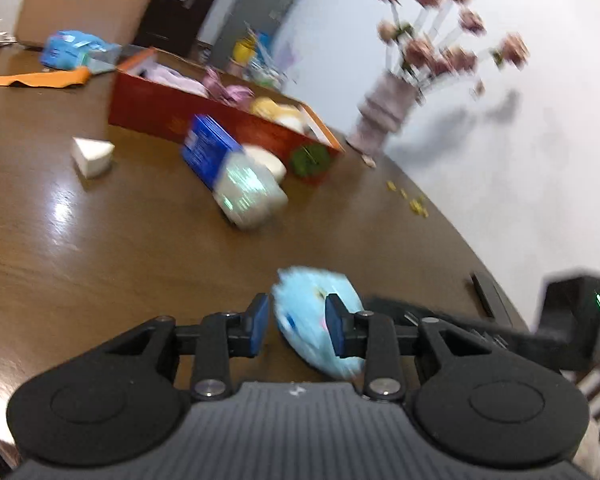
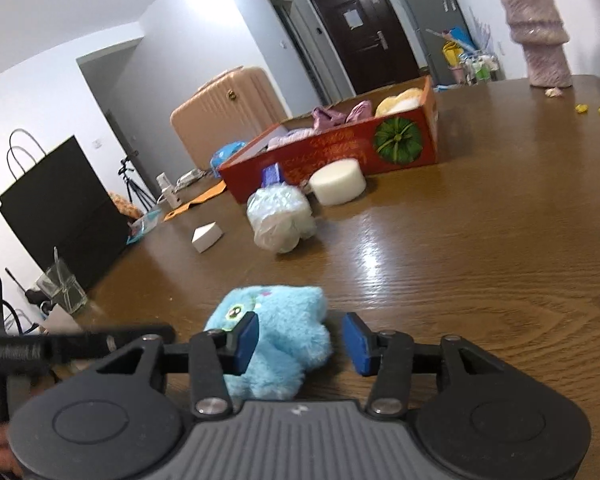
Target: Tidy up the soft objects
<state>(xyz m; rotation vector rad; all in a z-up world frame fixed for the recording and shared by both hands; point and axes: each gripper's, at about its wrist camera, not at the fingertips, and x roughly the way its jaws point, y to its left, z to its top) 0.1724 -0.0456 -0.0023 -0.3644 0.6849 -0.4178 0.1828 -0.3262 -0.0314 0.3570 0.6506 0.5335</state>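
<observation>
The blue plush toy (image 2: 274, 340) lies on the near part of the brown wooden table (image 2: 480, 280), between the blue pads of both tools. The right gripper (image 2: 300, 342) stands part-open around it: the left pad (image 2: 246, 340) touches the fur, the right pad is clear of it. The left gripper (image 1: 298, 330) is narrower; the toy (image 1: 312, 320) sits against its right pad, but blur hides whether both pads press, so a grip cannot be confirmed.

Farther along the table, in line with the toy, lies a clear plastic bag of white stuffing (image 2: 280, 218) with a blue label, and behind it a white foam cylinder (image 2: 338, 180) close before the red cardboard box (image 2: 340, 152). The box holds pink cloth and a yellow-and-white soft item. A white wedge-shaped block (image 2: 207, 237) lies apart to the left.

The toy is fluffy, light blue, with a round stitched eye.

A pink vase (image 2: 540, 40) stands at the table's far corner; a pink suitcase (image 2: 224, 112), black paper bag (image 2: 56, 208) and dark door (image 2: 364, 28) lie beyond.
</observation>
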